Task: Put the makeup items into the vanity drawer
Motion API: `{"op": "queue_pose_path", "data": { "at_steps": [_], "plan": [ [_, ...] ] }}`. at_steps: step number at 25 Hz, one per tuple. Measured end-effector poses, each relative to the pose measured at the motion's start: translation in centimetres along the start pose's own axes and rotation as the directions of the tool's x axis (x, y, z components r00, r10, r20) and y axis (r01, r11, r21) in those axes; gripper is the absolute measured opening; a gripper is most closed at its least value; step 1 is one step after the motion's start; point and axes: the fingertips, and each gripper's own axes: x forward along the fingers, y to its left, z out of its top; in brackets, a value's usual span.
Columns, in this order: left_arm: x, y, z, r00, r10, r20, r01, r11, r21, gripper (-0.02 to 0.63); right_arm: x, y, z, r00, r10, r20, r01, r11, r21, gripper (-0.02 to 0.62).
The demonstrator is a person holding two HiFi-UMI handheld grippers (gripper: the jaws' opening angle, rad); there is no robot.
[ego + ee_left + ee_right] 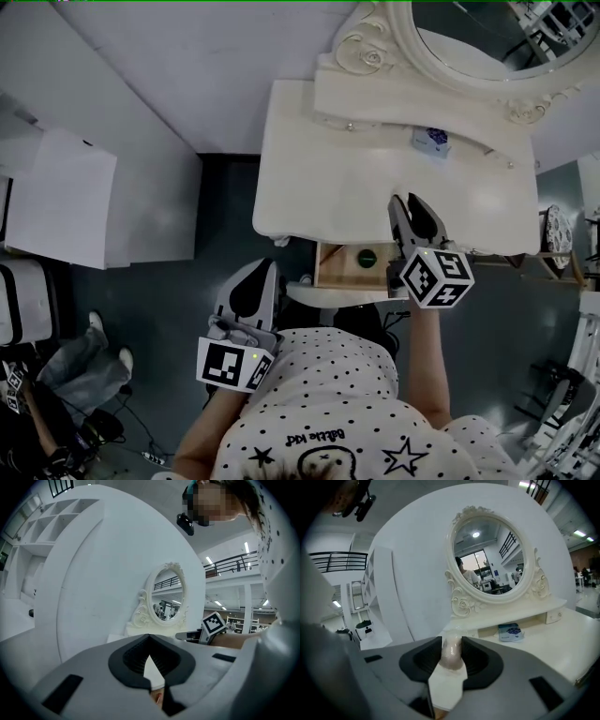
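Note:
My right gripper [413,202] hovers over the front edge of the cream vanity top [309,178], just above the open wooden drawer [330,266]. In the right gripper view, my right gripper [452,642] is shut on a small clear, pale pink makeup bottle [451,654], with both dark pads pressing its sides. A round green-capped item [367,258] lies in the drawer. My left gripper [265,268] hangs lower left of the drawer, off the vanity. In its own view, my left gripper [149,637] has its tips touching and holds nothing.
A blue packet [430,141] lies on the vanity's low shelf under the oval mirror [469,37], and it also shows as the blue packet [509,631] in the right gripper view. White panels [66,197] stand at the left. A person sits at the bottom left.

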Motion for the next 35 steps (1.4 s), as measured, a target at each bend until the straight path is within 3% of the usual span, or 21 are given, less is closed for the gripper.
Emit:
{"op": "queue_pose_path", "data": {
  "at_steps": [7,17,35],
  "plan": [
    [0.5,-1.0,0.1,0.999,-0.035,0.003,0.035,0.999,0.019,-0.005,-7.2,0.6,0.5,0.996,-0.018,0.093,0.016,1.0,0.023,0.138],
    [0.8,-1.7,0.2,0.999,-0.051,0.002,0.051,0.998,0.027,-0.005,-14.2,0.0,-1.9,0.992,-0.057,0.114,0.047,0.995,0.088,0.138],
    [0.6,-2.8,0.2,0.998,-0.062,0.019,0.062,0.998,0.031,-0.005,-15.9,1.3,-4.1,0.996,-0.03,0.083,0.02,0.993,0.12,0.138]
  ]
}}
